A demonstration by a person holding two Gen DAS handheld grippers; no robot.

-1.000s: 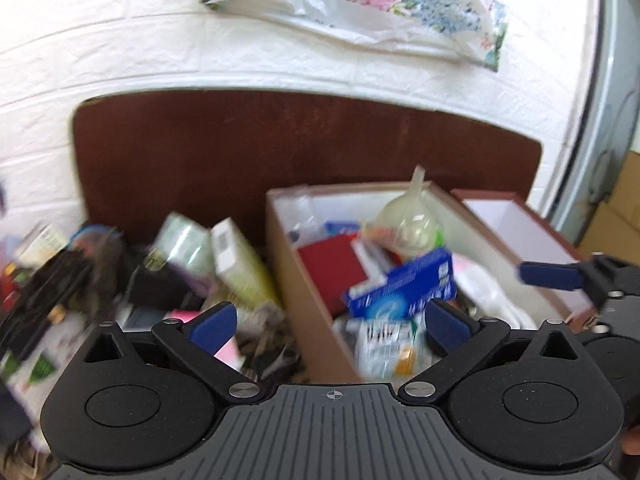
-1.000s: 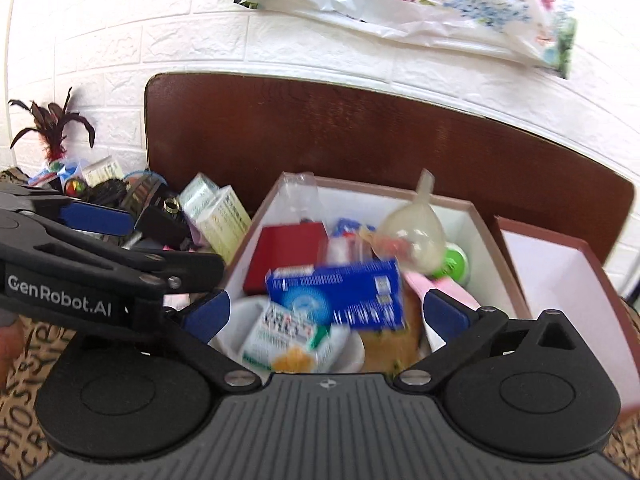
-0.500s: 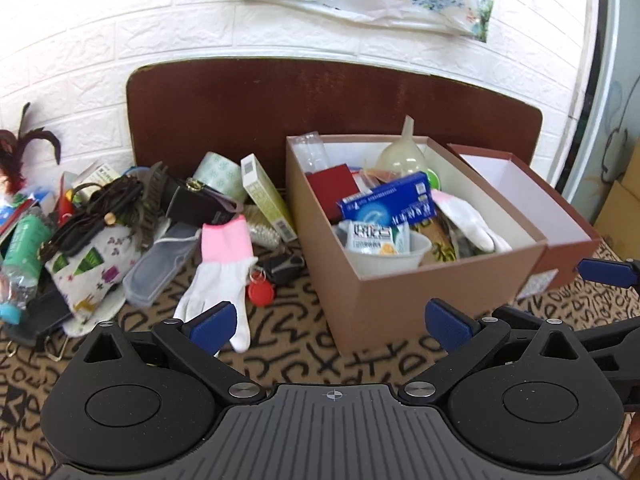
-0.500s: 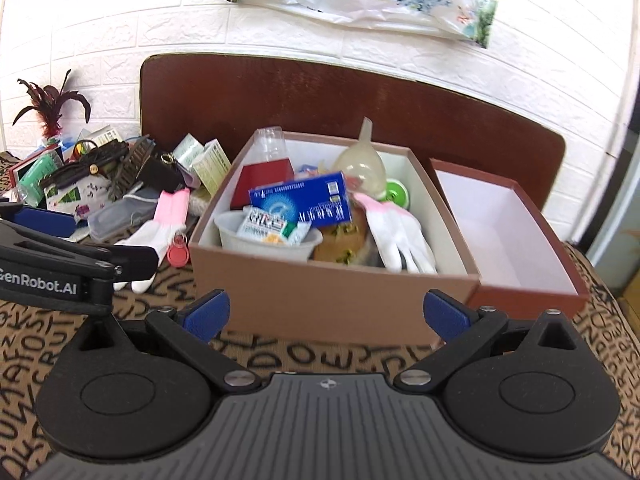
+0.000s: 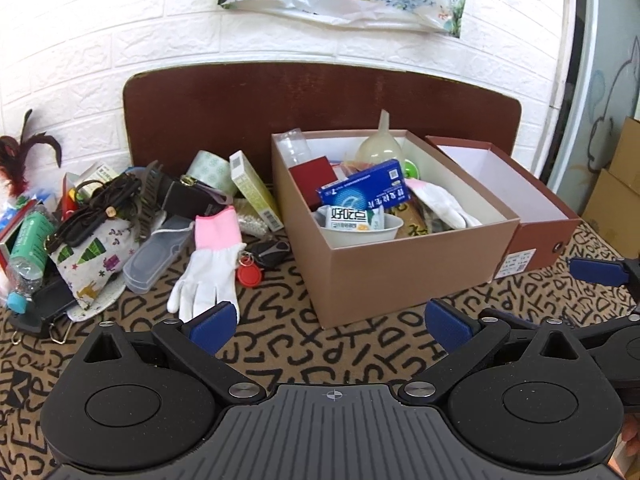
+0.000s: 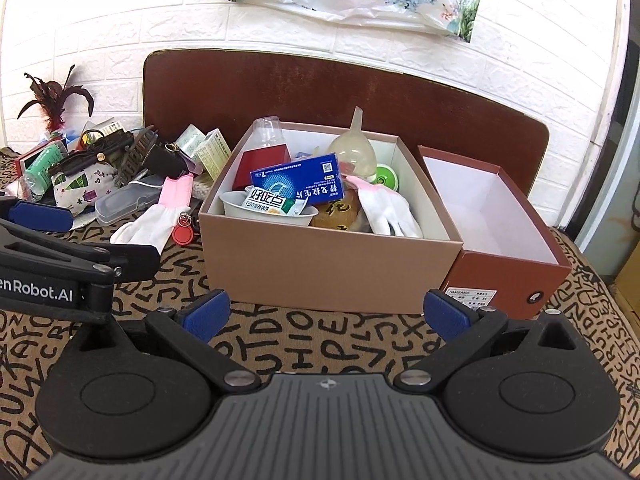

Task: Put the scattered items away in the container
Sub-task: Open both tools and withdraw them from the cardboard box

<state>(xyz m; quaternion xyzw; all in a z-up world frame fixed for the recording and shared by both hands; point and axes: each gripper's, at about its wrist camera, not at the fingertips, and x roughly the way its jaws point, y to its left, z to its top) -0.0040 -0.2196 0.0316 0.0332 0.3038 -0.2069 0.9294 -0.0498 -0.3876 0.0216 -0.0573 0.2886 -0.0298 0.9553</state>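
A tan cardboard box (image 5: 400,276) (image 6: 320,264) stands on the patterned cloth, holding a blue carton (image 5: 366,190), a white bowl (image 5: 360,232), a white glove (image 5: 444,204), a funnel and a red box. Left of it lie scattered items: a white and pink glove (image 5: 210,264) (image 6: 154,216), a red key tag (image 5: 250,278), a clear case (image 5: 154,256), a patterned pouch (image 5: 90,264), a green bottle (image 5: 30,240). My left gripper (image 5: 332,324) is open and empty, in front of the box. My right gripper (image 6: 326,314) is open and empty, before the box's front wall.
The brown box lid (image 5: 520,216) (image 6: 504,236) lies open-side up right of the box. A dark wooden board (image 5: 320,112) stands behind against the white brick wall. Cardboard cartons (image 5: 616,204) stand at the far right. The left gripper's body (image 6: 52,272) shows at the left in the right wrist view.
Both grippers have pulled back and away from over the box, so the whole box and the scattered pile now show. Both stay open and empty.
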